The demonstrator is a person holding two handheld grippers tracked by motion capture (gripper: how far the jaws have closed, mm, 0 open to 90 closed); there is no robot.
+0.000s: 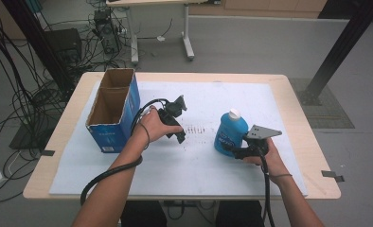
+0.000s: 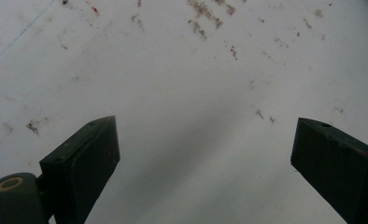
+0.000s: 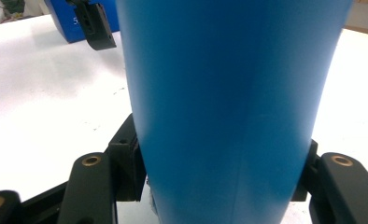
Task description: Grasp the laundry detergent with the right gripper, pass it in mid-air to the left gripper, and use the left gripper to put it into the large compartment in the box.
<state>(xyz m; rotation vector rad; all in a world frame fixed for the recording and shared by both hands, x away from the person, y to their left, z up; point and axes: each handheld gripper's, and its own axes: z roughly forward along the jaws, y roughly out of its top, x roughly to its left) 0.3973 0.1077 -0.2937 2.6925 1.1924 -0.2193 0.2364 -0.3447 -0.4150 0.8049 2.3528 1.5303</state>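
A blue plastic bottle [image 1: 230, 132] with a white cap stands upright on the white sheet [image 1: 199, 175], right of centre. My right gripper [image 1: 233, 149] is shut on its lower body from the near side, and the right gripper view shows the bottle [image 3: 233, 93] pressed between both pads [image 3: 126, 161]. My left gripper [image 1: 180, 136] is held over the middle of the sheet with its tips pointing down. In the left gripper view its jaws [image 2: 205, 140] stand wide apart over speckled white sheet [image 2: 182, 84], with nothing between them.
An open blue cardboard box [image 1: 112, 111] stands at the left of the sheet; a corner of it [image 3: 72, 18] appears behind the other gripper's jaw in the right gripper view. The wooden table's edge [image 1: 317, 146] borders the sheet. Cables trail from both grippers toward the near edge.
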